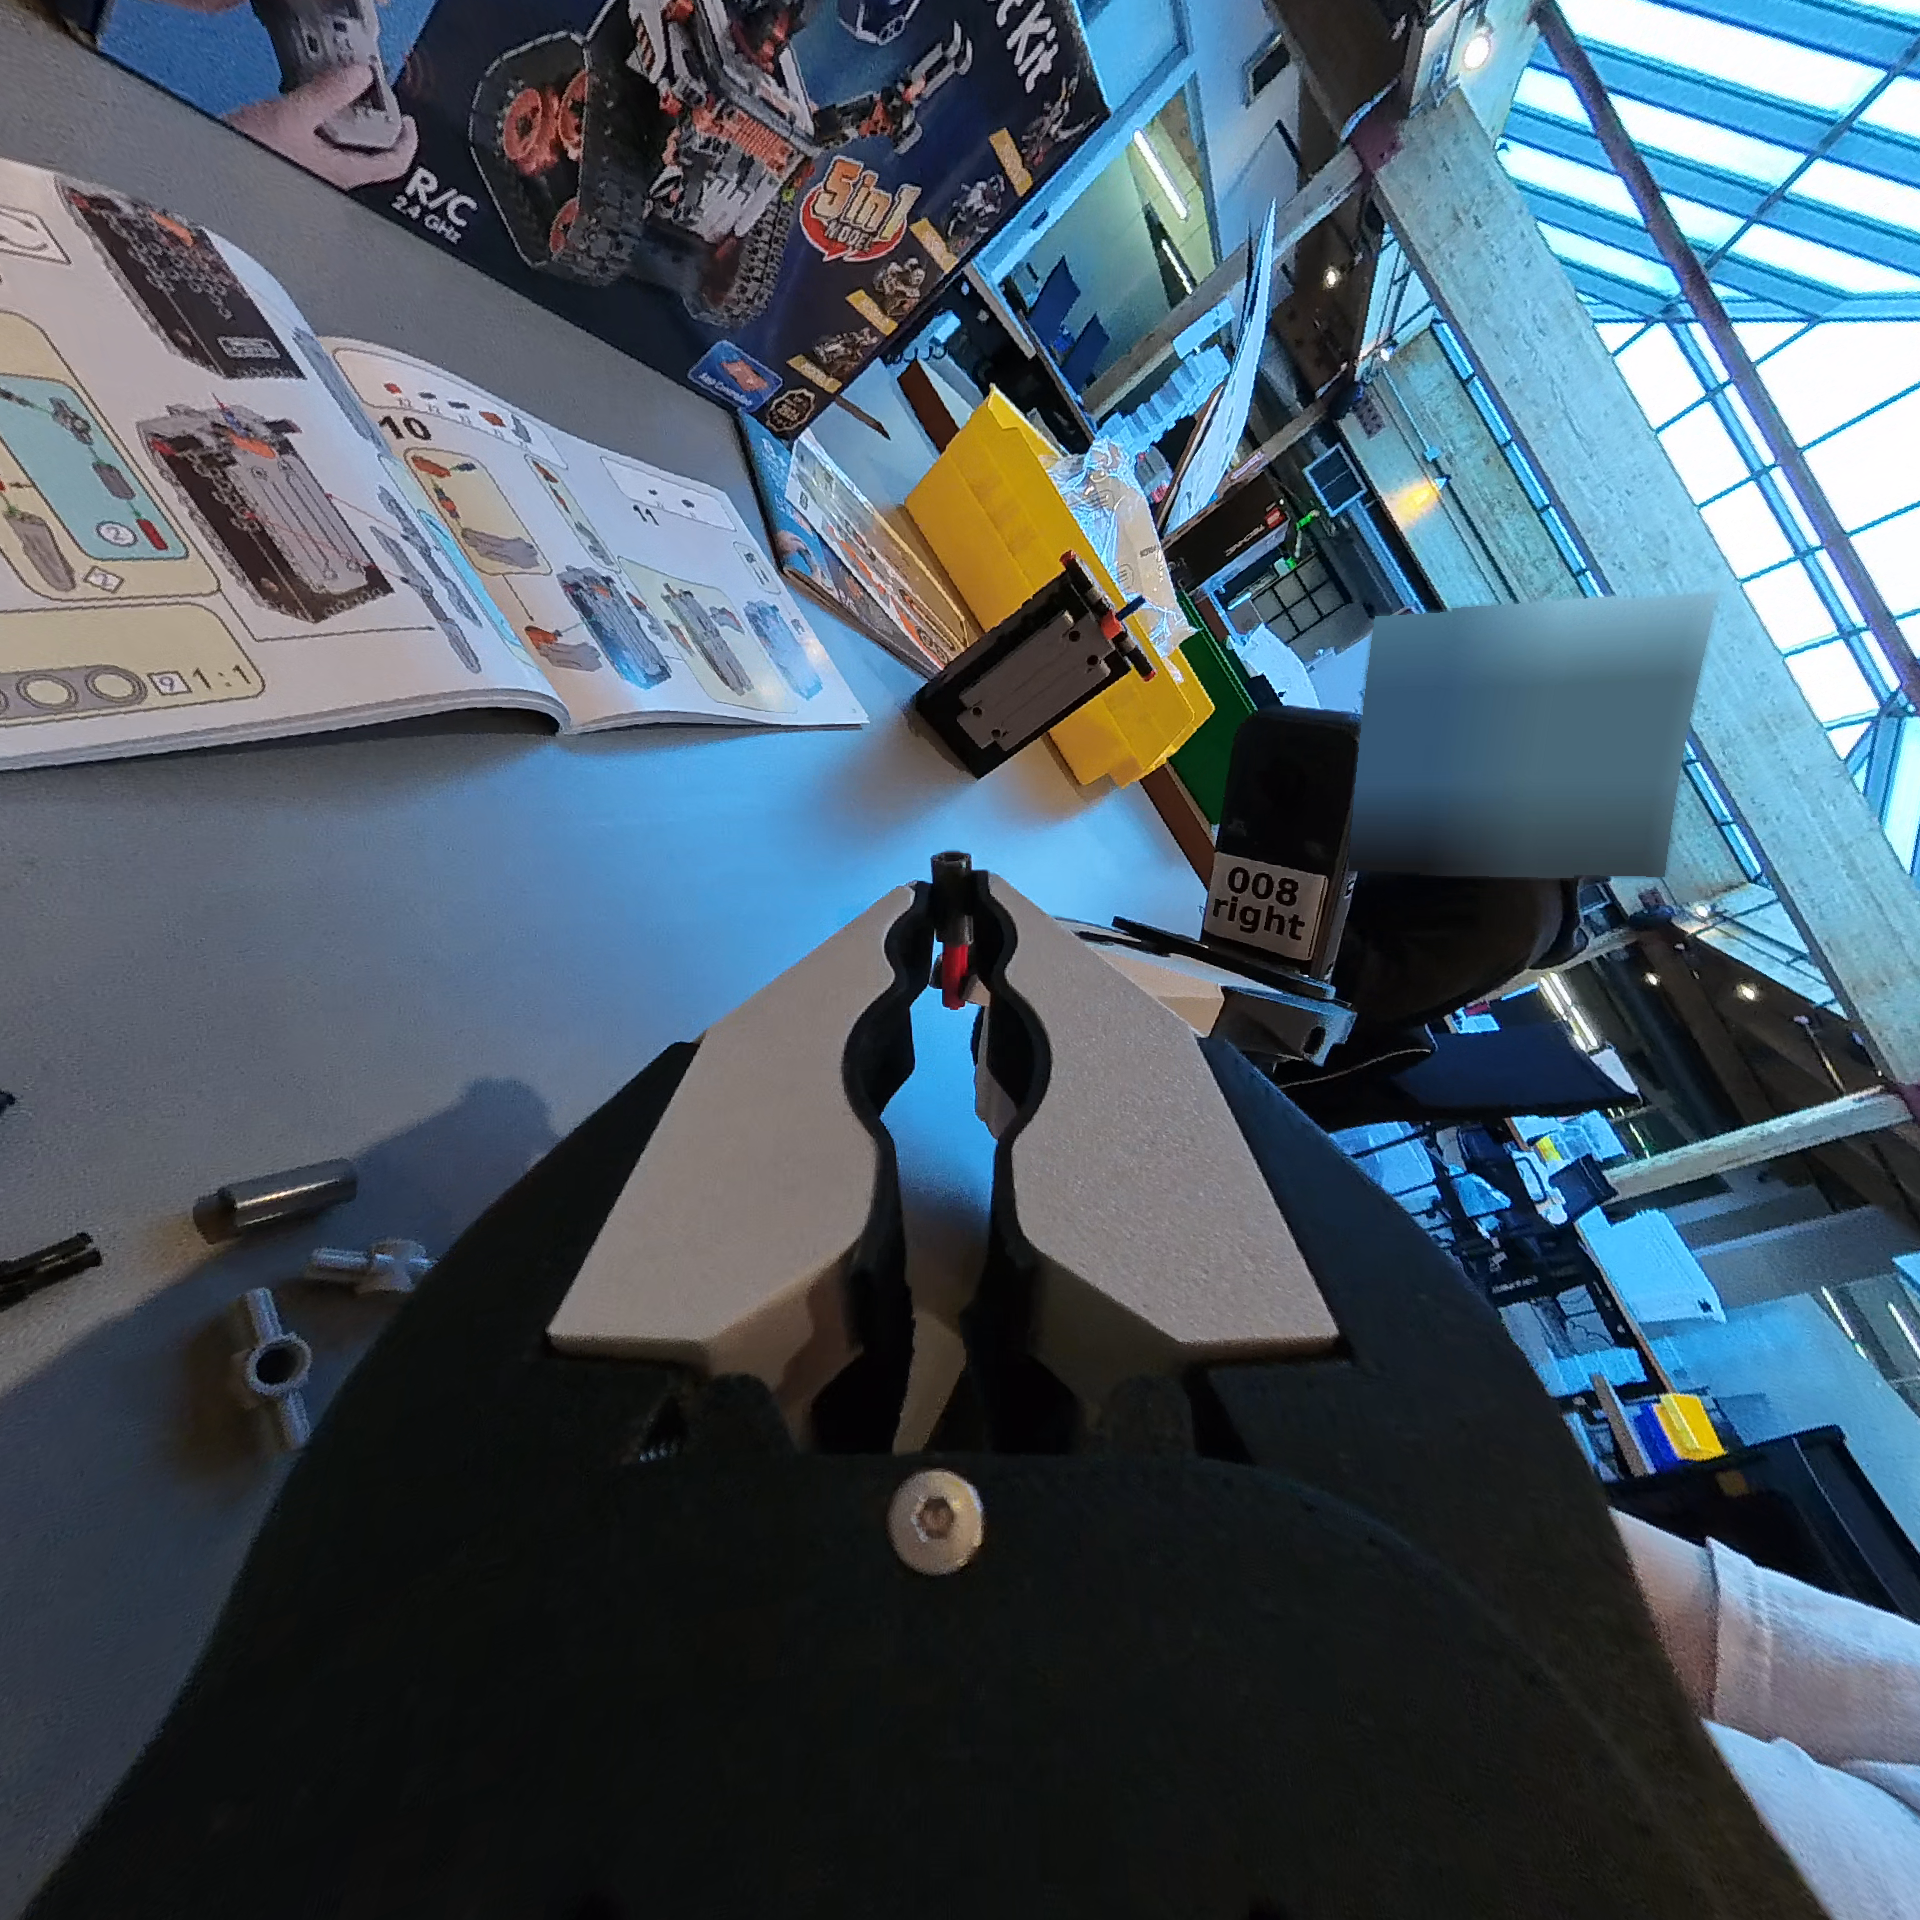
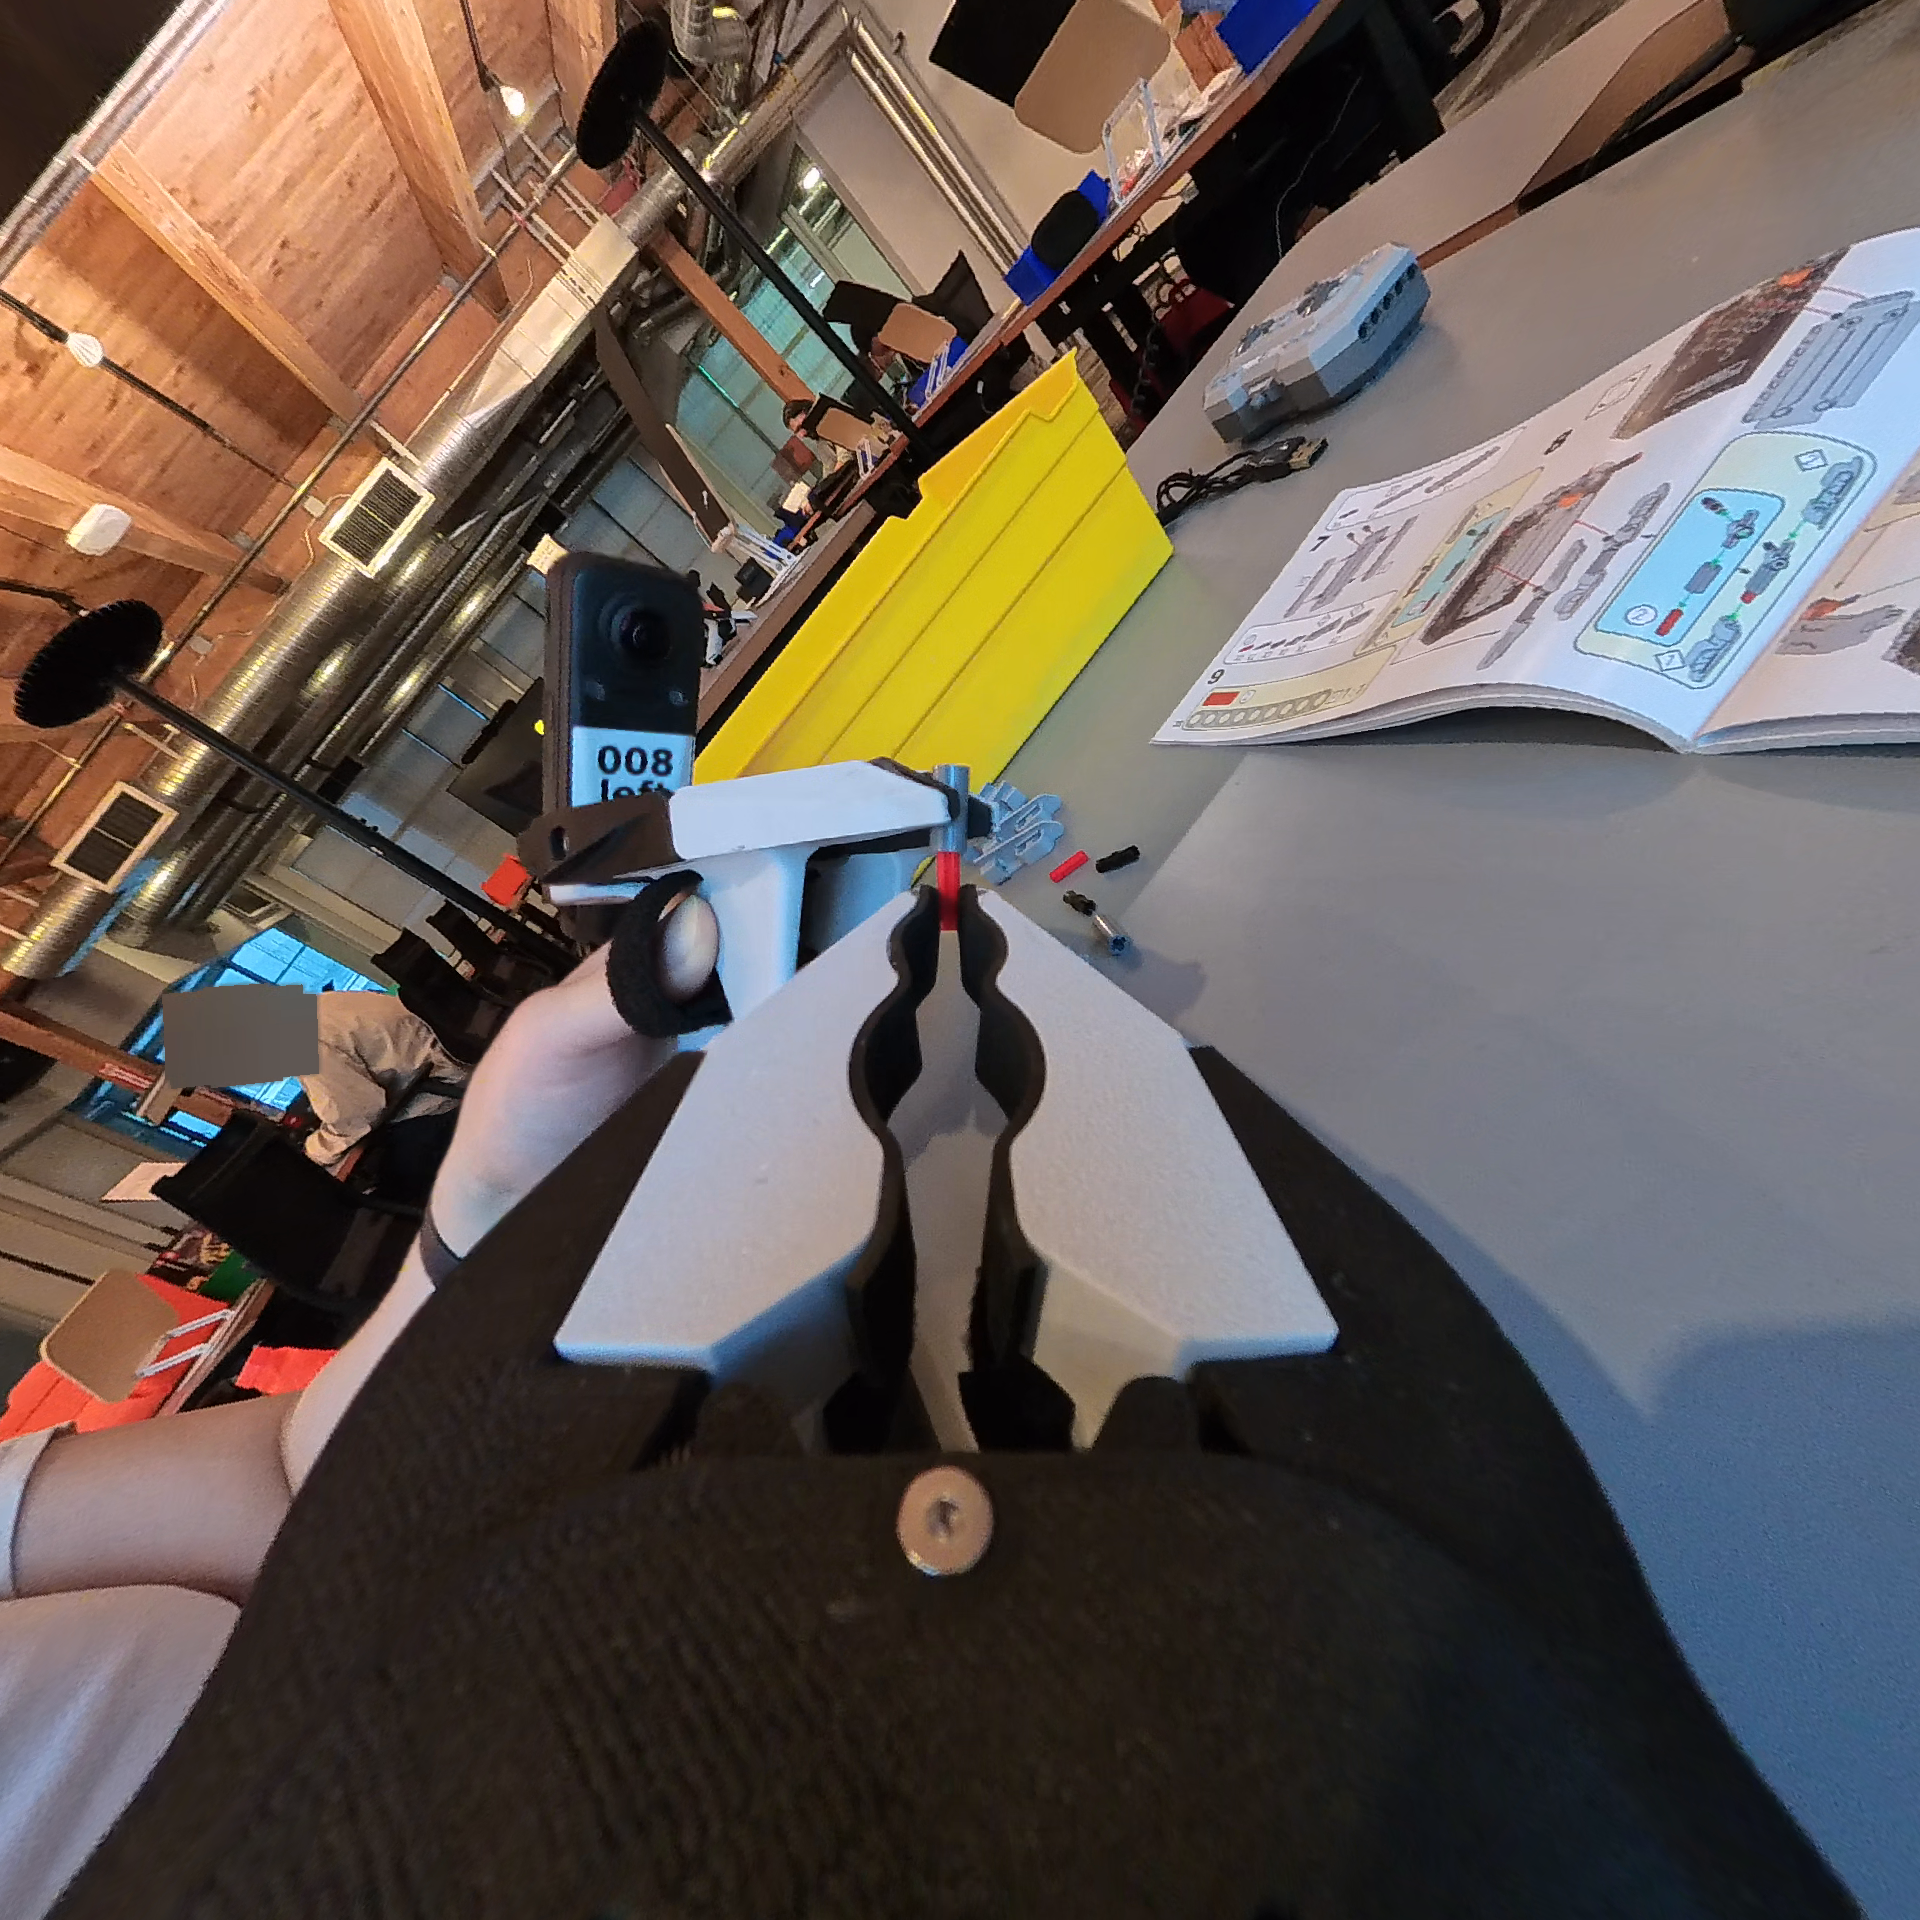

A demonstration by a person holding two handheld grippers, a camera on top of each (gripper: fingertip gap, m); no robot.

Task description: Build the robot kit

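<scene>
My left gripper is shut on a small dark grey sleeve at its tips. A short red axle sticks out of the sleeve and runs back between the fingers. In the right wrist view my right gripper is shut on the red axle, which points up into the grey sleeve. The left gripper comes in from the left there, held by a hand. Both grippers meet above the grey table. The right gripper's camera shows beside the left fingers.
An open instruction booklet lies on the table. A yellow bin stands beyond, with a black and grey assembly leaning on it. Loose grey parts, a grey battery box and a kit box lie around. Less than 4 cm separates the two grippers' tips.
</scene>
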